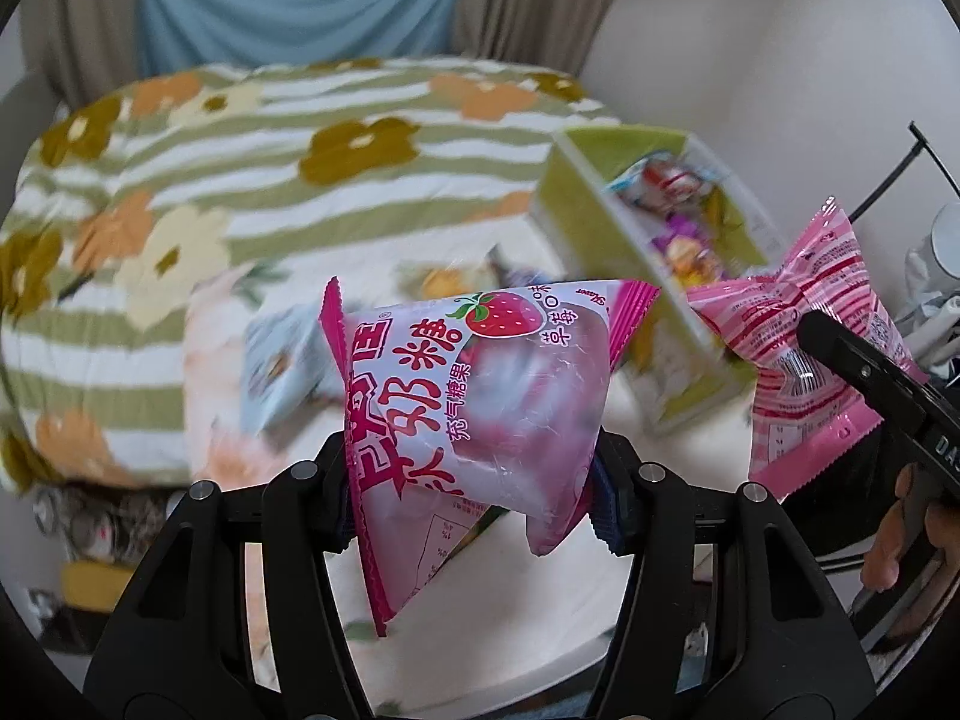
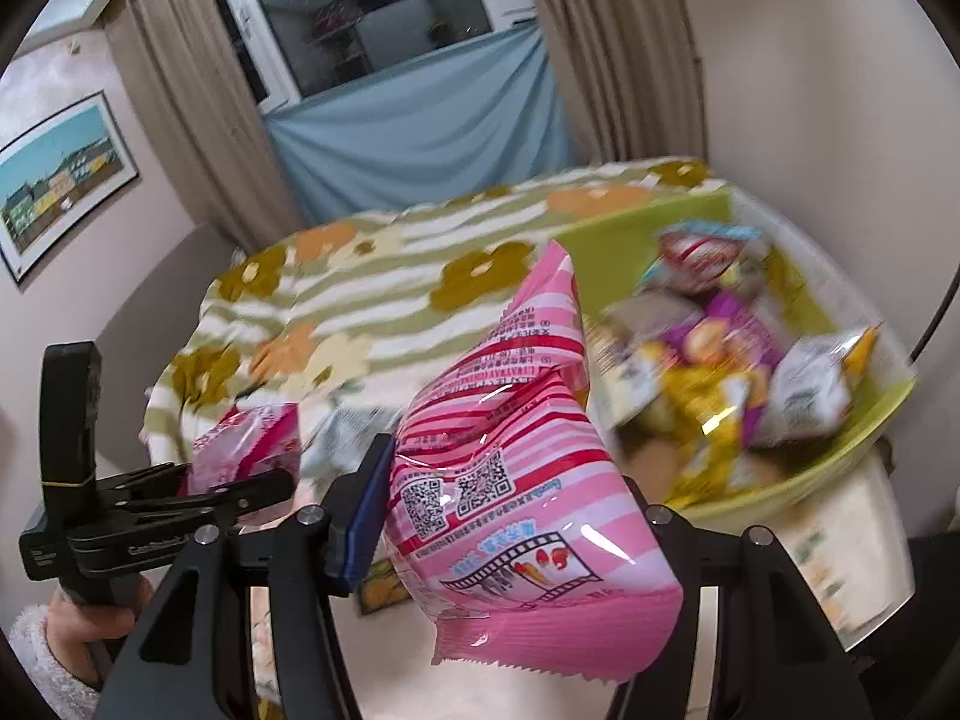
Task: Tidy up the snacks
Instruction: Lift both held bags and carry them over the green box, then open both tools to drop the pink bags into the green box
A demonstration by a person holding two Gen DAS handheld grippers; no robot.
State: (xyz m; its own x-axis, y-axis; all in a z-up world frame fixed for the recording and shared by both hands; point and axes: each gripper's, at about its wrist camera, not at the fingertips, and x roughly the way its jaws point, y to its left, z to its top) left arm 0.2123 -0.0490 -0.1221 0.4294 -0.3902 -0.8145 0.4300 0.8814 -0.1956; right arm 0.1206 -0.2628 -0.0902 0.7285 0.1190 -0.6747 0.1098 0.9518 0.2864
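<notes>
Curtains (image 2: 198,90) and a blue cloth (image 2: 420,138) back a bed with a flowered, striped blanket (image 1: 252,138). Nearer, a pale surface (image 1: 510,612) carries a green box (image 2: 636,234) filled with mixed snack packets, at right. Left gripper (image 1: 474,498): fingers clamped on a strawberry bag (image 1: 474,384), held above the surface. Right gripper (image 2: 504,516): fingers clamped on a striped pink bag (image 2: 516,438), raised just left of the box. A few packets (image 1: 282,360) lie blurred on the surface beyond the strawberry bag. A hand (image 2: 84,624) in a fleecy sleeve grips the left handle.

Home bedroom: floral bedspread (image 1: 252,180), curtained window (image 2: 372,18).
</notes>
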